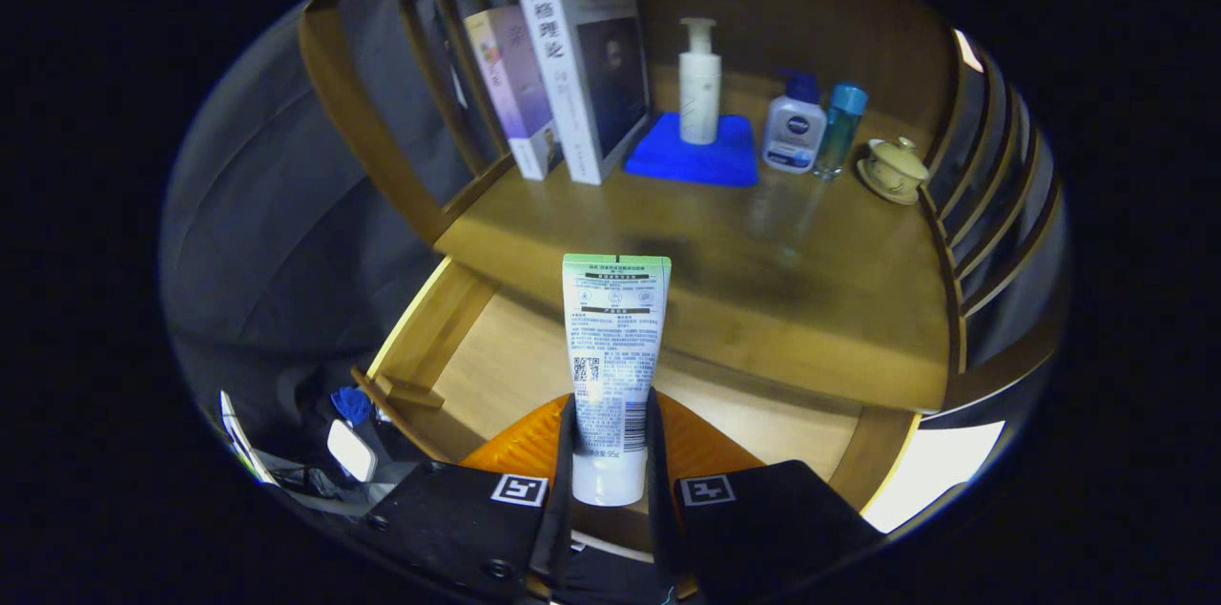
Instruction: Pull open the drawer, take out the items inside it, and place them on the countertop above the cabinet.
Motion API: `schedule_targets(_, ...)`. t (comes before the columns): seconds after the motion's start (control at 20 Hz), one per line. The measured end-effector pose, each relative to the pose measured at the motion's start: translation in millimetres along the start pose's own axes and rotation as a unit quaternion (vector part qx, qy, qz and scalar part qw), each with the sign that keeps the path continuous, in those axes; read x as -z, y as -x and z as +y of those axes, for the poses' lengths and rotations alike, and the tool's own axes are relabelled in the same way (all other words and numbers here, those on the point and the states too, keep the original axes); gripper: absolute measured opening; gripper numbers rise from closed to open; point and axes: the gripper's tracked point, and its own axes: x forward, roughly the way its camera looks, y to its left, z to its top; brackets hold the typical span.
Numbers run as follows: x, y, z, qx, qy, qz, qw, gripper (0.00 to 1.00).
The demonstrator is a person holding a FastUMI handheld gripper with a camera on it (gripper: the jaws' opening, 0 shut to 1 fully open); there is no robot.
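Note:
My gripper (610, 438) is shut on a white squeeze tube (613, 347) with a green crimped end; both fingers press its sides near the cap. The tube stands upright between the fingers, raised above the open wooden drawer (496, 366), whose pale floor shows beneath it. Its crimped end reaches the height of the front edge of the wooden countertop (763, 271), which lies just beyond.
At the back of the countertop stand two books (563, 80), a white pump bottle (699, 85) on a blue cloth (696, 161), a white-and-blue bottle (794, 128), a slim teal bottle (841, 128) and a lidded cup on a saucer (895, 168). Wooden slats fence both sides.

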Motion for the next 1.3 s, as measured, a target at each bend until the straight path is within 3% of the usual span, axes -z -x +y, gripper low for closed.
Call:
schedule_targets(0.2,-32.5,-8.9,-28.8,0.018,-0.038,-0.011,0.999,0.36)
schedule_targets(0.45,-55.2,-35.6,-67.1,0.072,-0.055,-0.004,0.996,0.36)
schedule_targets(0.75,-62.8,-70.5,-90.5,0.087,-0.093,0.027,0.992,0.36)
schedule_targets(1.0,-71.3,-81.6,-95.1,0.076,-0.144,0.031,0.986,0.37)
schedule_targets(1.15,-72.3,-85.0,-94.4,0.068,-0.155,0.03,0.985,0.44)
schedule_targets(1.3,-79.5,-78.2,-87.2,0.06,-0.151,0.006,0.987,0.67)
